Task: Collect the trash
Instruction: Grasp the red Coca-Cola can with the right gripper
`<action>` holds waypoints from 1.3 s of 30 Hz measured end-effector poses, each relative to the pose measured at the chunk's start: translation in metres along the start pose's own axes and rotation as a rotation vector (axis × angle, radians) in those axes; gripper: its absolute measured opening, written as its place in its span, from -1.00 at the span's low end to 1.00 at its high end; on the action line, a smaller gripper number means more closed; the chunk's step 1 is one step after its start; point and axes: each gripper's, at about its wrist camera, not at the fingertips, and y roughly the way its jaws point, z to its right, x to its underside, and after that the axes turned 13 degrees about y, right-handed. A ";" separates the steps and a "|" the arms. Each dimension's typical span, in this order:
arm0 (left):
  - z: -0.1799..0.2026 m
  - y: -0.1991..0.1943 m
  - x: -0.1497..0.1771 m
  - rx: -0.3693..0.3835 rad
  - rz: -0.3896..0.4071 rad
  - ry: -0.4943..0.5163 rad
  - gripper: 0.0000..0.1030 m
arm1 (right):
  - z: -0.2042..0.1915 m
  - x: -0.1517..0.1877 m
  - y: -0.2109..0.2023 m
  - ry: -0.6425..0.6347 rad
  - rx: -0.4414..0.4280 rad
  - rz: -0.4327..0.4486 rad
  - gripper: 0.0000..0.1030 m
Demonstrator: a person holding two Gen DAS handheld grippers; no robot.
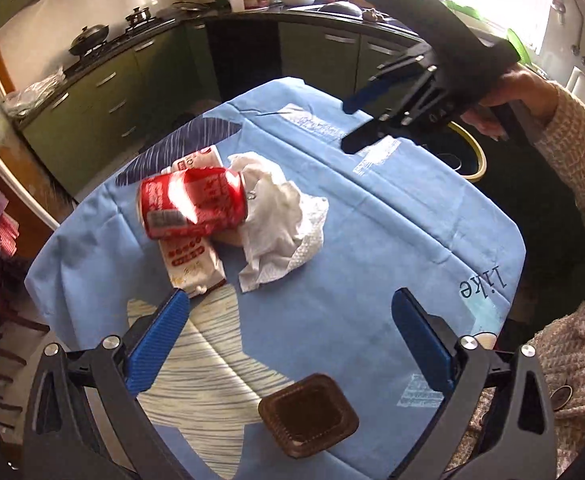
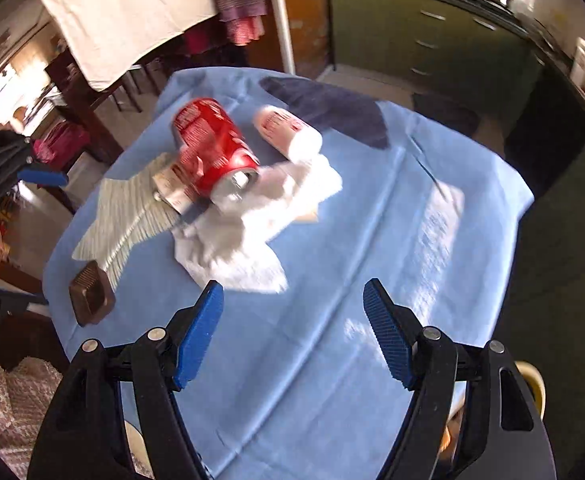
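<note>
A dented red can [image 1: 194, 204] lies on its side on the blue tablecloth [image 1: 372, 240], over white-and-red wrappers [image 1: 192, 264] and against a crumpled white tissue [image 1: 280, 224]. A small brown plastic tray [image 1: 307, 414] lies near the front edge. My left gripper [image 1: 288, 308] is open and empty, above the cloth just short of the pile. My right gripper [image 2: 292, 296] is open and empty, with the tissue [image 2: 252, 224], can [image 2: 212, 148] and brown tray [image 2: 91, 298] ahead; it shows in the left wrist view [image 1: 346, 122] held high at the far right.
A yellow-rimmed black bin [image 1: 464, 152] stands beyond the table's far right edge. Green kitchen cabinets [image 1: 104, 100] with a stove and pots run behind. A white-draped table with chairs [image 2: 104, 20] stands to the left. The person's knitted sleeve [image 1: 572, 152] is at the right.
</note>
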 end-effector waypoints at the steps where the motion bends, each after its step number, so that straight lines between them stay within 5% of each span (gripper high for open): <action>1: -0.002 -0.002 0.007 -0.006 -0.001 -0.010 0.87 | -0.014 -0.016 0.011 -0.030 -0.020 -0.009 0.40; 4: -0.011 -0.002 0.020 -0.003 -0.011 -0.035 0.87 | -0.050 -0.046 0.037 -0.137 -0.020 -0.037 0.41; 9: -0.018 -0.002 0.033 0.003 -0.014 -0.061 0.87 | -0.094 -0.063 0.079 -0.362 0.104 -0.071 0.61; 19: -0.028 0.001 0.045 0.014 -0.006 -0.088 0.87 | -0.113 -0.074 0.122 -0.465 0.146 -0.112 0.63; 30: -0.031 0.004 0.049 0.025 -0.009 -0.092 0.87 | -0.109 -0.081 0.139 -0.422 0.196 -0.114 0.35; 39: -0.026 0.003 0.046 0.024 -0.008 -0.084 0.87 | -0.093 -0.081 0.109 -0.288 0.080 -0.083 0.35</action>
